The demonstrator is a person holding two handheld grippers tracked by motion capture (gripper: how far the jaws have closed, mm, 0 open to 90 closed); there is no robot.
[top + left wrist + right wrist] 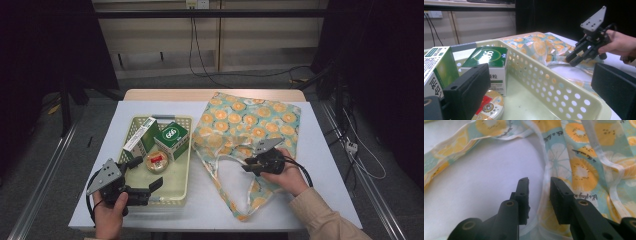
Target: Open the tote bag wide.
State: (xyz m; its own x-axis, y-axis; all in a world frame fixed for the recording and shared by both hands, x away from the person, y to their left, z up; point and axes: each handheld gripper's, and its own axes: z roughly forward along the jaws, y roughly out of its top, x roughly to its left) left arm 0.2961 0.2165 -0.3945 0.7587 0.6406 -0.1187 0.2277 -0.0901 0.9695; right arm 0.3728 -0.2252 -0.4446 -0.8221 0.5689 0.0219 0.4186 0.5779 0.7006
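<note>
A teal cloth bag [250, 125] printed with orange slices lies flat on the white table [325, 165], its handles [216, 172] looped toward the person. My right gripper [248, 166] rests low at the bag's mouth. In the right gripper view its jaws [539, 182] stand a little apart, with the bag's pale hem [545, 167] running between them and not pinched. My left gripper [142, 175] is open wide over the near right corner of a pale yellow basket [182, 187]. The basket wall [564, 92] runs between its jaws [540, 75].
The basket holds a green box [171, 139] marked 666, a white-and-green carton [140, 136] leaning beside it, and a round tin [156, 161] lying flat. Bare tabletop shows between the basket and the bag's handles. Beyond the table's far wooden edge are a floor, cables and shelving.
</note>
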